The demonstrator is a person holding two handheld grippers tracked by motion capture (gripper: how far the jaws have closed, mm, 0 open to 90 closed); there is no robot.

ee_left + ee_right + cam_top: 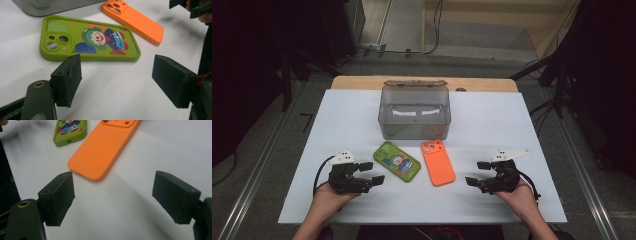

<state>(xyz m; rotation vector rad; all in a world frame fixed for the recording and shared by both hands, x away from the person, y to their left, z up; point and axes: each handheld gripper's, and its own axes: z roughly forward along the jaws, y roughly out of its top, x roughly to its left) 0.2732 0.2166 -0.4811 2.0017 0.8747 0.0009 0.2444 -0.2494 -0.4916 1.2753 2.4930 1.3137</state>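
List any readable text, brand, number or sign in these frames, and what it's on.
None readable.
Green phone case: a clown cartoon print, no lettering.
Orange phone case: plain, no logo or lettering.
Clear plastic box: two pale patches inside, too blurred to tell whether they are labels.
Left hand-held gripper and right hand-held gripper: no markings legible.

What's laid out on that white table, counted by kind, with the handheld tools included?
Phone cases: 2, a green case with a clown picture and an orange case
Clear plastic bins: 1, the bin
Tools: 2, the left tool and the right tool, both open
Total: 5
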